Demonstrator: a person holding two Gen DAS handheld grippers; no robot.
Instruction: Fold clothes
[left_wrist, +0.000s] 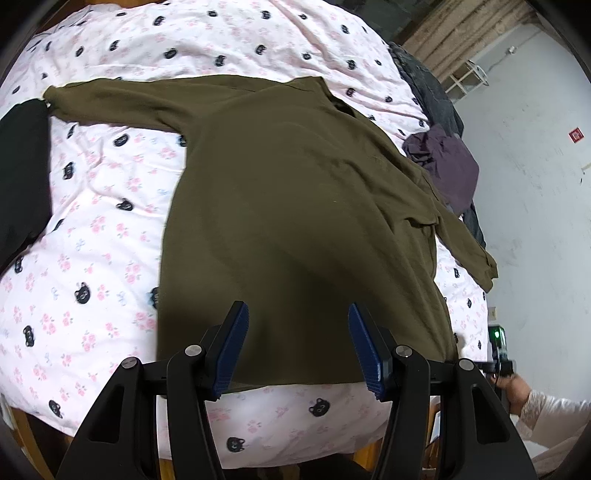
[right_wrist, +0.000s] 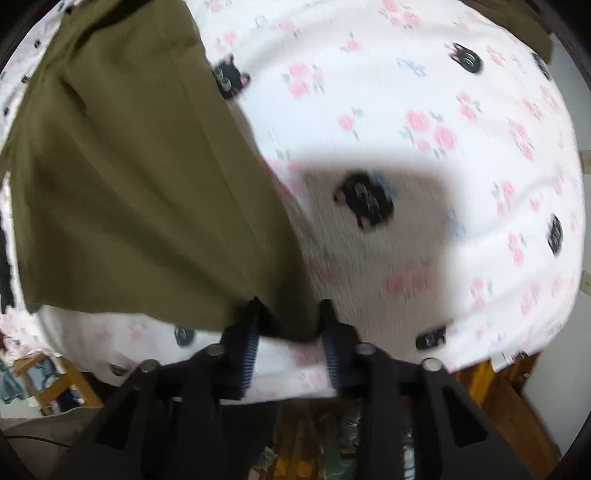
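Note:
An olive long-sleeved shirt (left_wrist: 295, 206) lies spread flat on the bed, sleeves out to both sides. My left gripper (left_wrist: 297, 314) is open and empty, hovering above the shirt's near hem. In the right wrist view my right gripper (right_wrist: 290, 314) has its fingers on either side of the shirt's bottom right corner (right_wrist: 291, 325), jaws partly open; the view is blurred, so I cannot tell whether it grips the cloth. The right gripper also shows in the left wrist view (left_wrist: 498, 354) at the bed's right edge.
The bed has a pink floral sheet with black cat faces (left_wrist: 92, 221). A black garment (left_wrist: 22, 173) lies at the left. Purple and dark clothes (left_wrist: 447, 162) are piled at the right edge. A wooden stool (right_wrist: 55, 380) stands beside the bed.

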